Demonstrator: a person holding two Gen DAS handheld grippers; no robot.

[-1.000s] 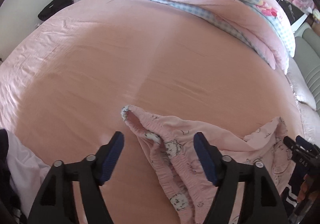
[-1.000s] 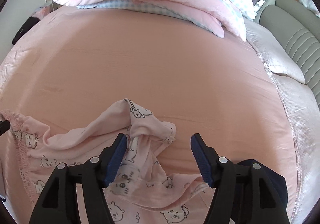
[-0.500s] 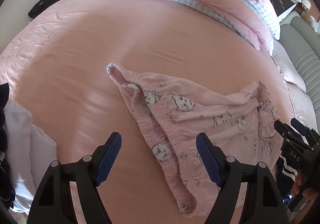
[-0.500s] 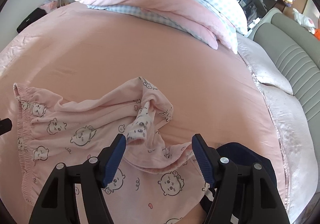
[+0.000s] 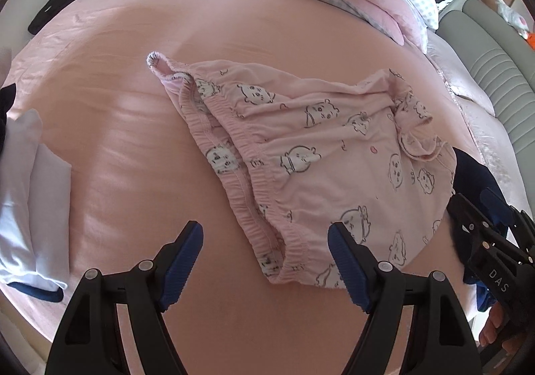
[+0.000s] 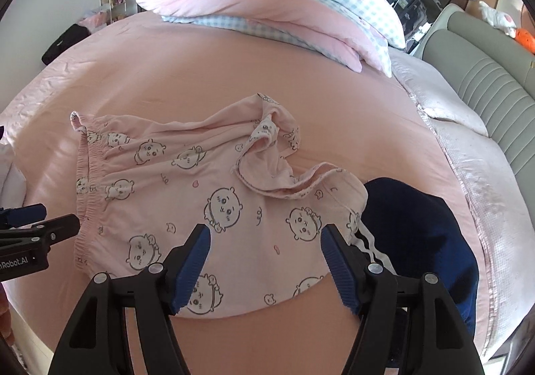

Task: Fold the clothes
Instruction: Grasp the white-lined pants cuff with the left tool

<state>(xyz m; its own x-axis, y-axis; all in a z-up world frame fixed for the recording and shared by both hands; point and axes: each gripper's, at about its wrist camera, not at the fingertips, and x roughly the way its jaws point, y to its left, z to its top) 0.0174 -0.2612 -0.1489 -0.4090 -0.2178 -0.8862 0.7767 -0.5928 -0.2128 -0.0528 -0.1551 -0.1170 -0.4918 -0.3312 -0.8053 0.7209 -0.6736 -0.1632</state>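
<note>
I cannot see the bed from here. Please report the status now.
Left gripper open, empty. Right gripper open, empty. Pink shorts on bed, crumpled at leg end. Navy garment touching their right edge.

Both wrist cameras are looking down toward twelve o'clock, sharing the pink shorts (image 5: 321, 154) (image 6: 207, 194) lying close below.

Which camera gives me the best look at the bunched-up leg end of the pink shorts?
Right wrist: the crumpled leg end sits near mid-frame, folds clear. Left wrist shows it toward the right, smaller and more distorted.
</note>
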